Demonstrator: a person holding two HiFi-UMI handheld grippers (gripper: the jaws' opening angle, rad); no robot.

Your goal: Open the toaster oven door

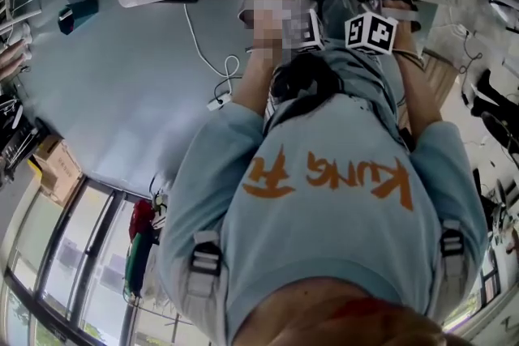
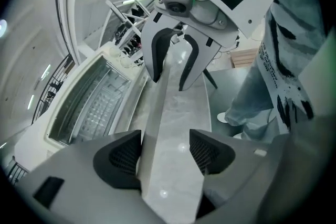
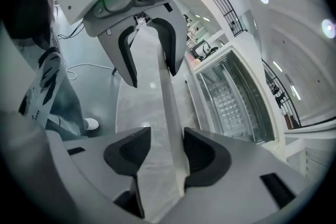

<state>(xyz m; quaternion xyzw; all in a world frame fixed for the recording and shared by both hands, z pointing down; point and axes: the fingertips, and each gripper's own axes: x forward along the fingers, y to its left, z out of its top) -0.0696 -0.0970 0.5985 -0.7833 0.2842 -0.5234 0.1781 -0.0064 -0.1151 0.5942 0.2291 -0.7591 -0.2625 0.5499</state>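
Note:
The toaster oven (image 2: 86,107) is a white box with a glass door, shut, and a wire rack shows behind the glass. It stands on the marble table (image 2: 181,113) left of my left gripper (image 2: 165,152) and right of my right gripper (image 3: 167,152). In the right gripper view the oven (image 3: 231,97) is at the right. Both grippers face each other along the table's edge, well apart from the oven. Each one's jaws straddle that edge with a gap and hold nothing. The right gripper (image 2: 170,68) and the left gripper (image 3: 149,60) also show open from the front. In the head view only the marker cubes (image 1: 371,32) show.
A person in a light blue sweatshirt (image 1: 324,198) with orange lettering fills the head view. A white cable (image 1: 203,44) lies on the grey floor, and a cardboard box (image 1: 57,166) sits at the left. A shoe (image 3: 90,123) stands beside the table.

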